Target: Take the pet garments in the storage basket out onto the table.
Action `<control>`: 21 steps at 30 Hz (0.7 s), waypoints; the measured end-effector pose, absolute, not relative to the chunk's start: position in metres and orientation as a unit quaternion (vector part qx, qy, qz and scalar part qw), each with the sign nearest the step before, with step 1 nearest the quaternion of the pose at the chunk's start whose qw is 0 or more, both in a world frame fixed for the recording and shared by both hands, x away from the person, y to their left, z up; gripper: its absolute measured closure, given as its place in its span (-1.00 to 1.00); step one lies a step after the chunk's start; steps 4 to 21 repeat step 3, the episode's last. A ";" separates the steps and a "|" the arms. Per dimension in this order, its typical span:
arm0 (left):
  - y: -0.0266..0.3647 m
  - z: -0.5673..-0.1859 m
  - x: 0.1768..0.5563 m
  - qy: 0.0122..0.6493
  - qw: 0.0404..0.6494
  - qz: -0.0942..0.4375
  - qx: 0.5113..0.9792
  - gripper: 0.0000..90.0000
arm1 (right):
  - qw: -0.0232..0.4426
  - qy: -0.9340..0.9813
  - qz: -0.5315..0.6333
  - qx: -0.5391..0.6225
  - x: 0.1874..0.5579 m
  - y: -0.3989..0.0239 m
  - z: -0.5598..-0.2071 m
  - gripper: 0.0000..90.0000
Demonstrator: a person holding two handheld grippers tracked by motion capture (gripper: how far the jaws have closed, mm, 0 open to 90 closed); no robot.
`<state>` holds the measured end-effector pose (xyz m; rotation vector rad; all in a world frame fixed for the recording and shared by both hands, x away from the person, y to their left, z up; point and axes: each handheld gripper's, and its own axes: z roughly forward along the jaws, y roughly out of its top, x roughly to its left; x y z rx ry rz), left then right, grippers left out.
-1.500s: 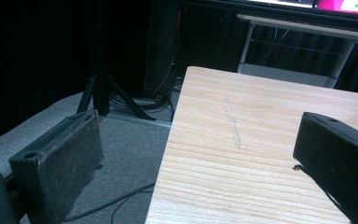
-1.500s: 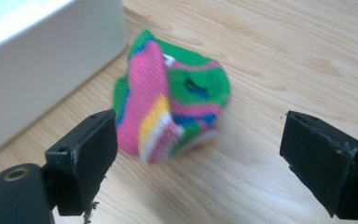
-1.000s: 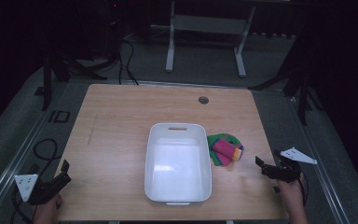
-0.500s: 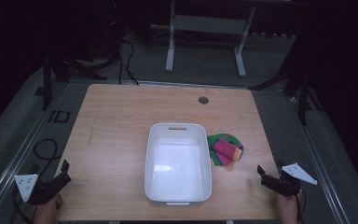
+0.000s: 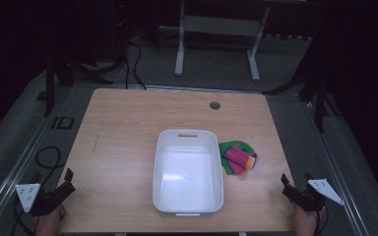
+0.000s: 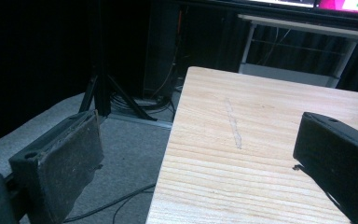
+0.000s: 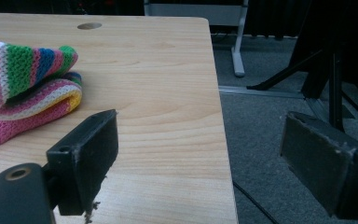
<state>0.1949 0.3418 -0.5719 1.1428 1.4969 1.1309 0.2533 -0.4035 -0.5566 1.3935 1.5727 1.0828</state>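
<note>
A white rectangular tub [image 5: 187, 133] stands empty in the middle of the wooden table [image 5: 123, 142]. Right beside its right wall lies a folded knitted cloth [image 5: 237, 157] in pink, green and other stripes, seen close up in the right gripper view [image 7: 23, 88]. My left gripper [image 5: 70, 180] is open at the table's near left corner, its jaws straddling the left edge [image 6: 196, 154]. At the near right corner my right gripper [image 5: 295, 178] is open with nothing in it, one jaw over the wood and one past the edge [image 7: 200, 158].
A round cable hole [image 5: 214, 105] sits near the table's far edge. Grey carpet, cables [image 5: 47, 157] and black stand legs surround the table. A white-legged frame [image 5: 216, 44] stands beyond it.
My right gripper has drawn back toward the near edge and a little to the right, still open. The left gripper, tub and cloth have stayed put.
</note>
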 end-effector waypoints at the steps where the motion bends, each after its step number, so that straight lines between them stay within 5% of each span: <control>1: 0.342 -0.572 0.195 0.607 0.455 0.458 0.463 -0.96 | 0.379 0.615 0.424 0.546 0.253 -0.404 -0.557 -0.71; 21: 0.342 -0.572 0.195 0.607 0.455 0.458 0.463 -0.96 | 0.378 0.615 0.423 0.548 0.254 -0.404 -0.556 -0.71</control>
